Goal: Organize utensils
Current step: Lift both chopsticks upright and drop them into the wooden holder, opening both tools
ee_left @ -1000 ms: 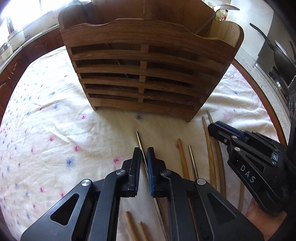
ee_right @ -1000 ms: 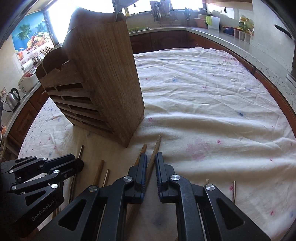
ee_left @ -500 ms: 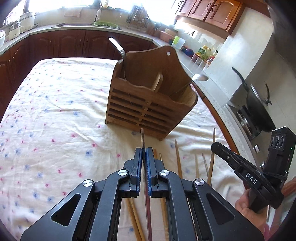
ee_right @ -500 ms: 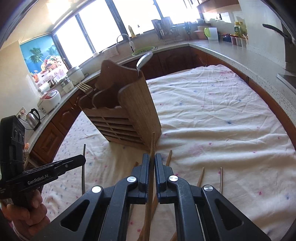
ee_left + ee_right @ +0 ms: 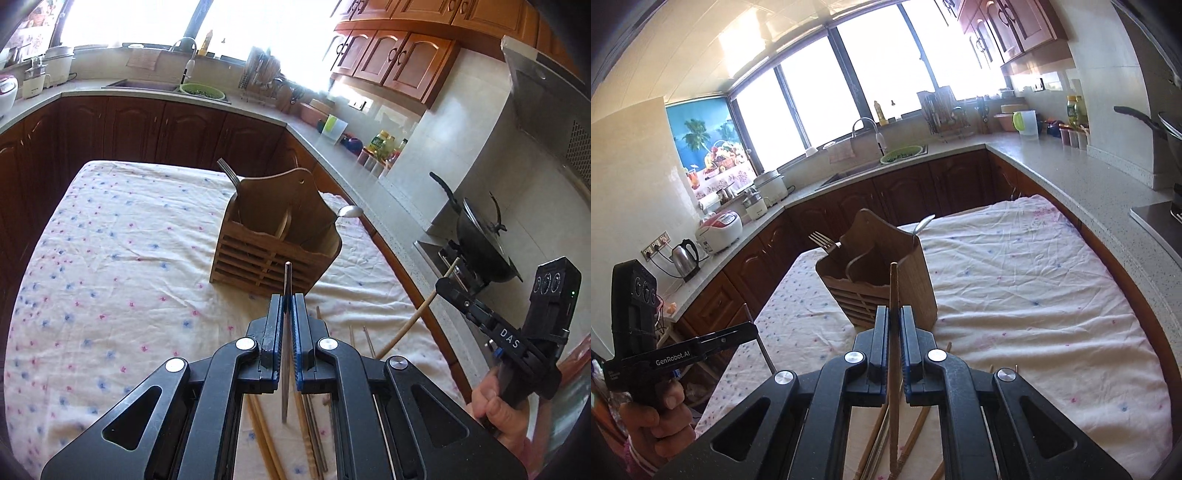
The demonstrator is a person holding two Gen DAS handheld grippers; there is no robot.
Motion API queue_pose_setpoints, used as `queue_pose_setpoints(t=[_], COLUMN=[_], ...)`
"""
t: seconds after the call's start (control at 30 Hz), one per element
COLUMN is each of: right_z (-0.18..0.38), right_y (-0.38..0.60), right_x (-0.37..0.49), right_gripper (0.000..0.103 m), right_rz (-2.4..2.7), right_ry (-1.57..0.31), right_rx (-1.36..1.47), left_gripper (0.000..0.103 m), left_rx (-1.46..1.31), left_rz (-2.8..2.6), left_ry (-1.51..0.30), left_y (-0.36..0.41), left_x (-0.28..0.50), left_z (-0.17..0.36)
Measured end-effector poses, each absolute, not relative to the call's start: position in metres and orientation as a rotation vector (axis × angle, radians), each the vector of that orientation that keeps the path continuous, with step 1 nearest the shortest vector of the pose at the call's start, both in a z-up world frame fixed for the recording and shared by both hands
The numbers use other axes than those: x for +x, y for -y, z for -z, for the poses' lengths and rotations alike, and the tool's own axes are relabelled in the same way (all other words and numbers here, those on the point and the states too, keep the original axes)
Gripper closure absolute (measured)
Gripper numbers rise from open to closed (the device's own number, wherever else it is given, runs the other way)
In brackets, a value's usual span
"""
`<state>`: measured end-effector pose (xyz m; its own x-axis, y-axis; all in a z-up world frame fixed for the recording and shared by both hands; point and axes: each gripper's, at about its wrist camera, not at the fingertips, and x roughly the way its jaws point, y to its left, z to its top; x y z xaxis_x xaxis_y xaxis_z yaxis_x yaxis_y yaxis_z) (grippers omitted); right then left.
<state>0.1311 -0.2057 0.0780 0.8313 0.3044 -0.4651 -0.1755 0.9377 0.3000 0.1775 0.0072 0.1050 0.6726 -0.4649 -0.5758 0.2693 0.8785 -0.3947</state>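
Observation:
A wooden slatted utensil holder (image 5: 273,254) stands on the flowered tablecloth (image 5: 110,266), with a fork (image 5: 227,173) and a spoon (image 5: 349,212) in it; it also shows in the right wrist view (image 5: 882,269). My left gripper (image 5: 287,317) is shut on a thin metal chopstick (image 5: 286,280), held well above the table. My right gripper (image 5: 894,325) is shut on a wooden chopstick (image 5: 894,291), also raised; it shows at the right of the left wrist view (image 5: 480,314). Several chopsticks (image 5: 310,435) lie on the cloth below.
Kitchen counters (image 5: 354,192) with dark cabinets run around the table. A wok (image 5: 480,240) sits on the stove at right. A sink (image 5: 864,170), kettle (image 5: 685,258) and rice cookers stand on the far counter.
Both grippers have closed on a chopstick each and lifted them high off the table. The holder now looks smaller and farther below.

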Motion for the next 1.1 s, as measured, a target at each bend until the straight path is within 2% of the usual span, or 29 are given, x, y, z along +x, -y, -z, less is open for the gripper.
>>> queue_pose_setpoints(t=[0.63, 1.1], right_z=[-0.112, -0.165], right_y=[0.205, 0.207], right_x=[0.138, 0.18], right_gripper=[0.097, 0.097], right_rz=[-0.277, -0.246], right_ry=[-0.434, -0.26], right_rx=[0.259, 0.281], left_gripper=[0.099, 0.099], left_rx=[-0.282, -0.295], left_rz=[0.389, 0.327], left_ry=[-0.633, -0.422], left_y=[-0.019, -0.036], left_x=[0.182, 0.234], left_z=[-0.133, -0.197])
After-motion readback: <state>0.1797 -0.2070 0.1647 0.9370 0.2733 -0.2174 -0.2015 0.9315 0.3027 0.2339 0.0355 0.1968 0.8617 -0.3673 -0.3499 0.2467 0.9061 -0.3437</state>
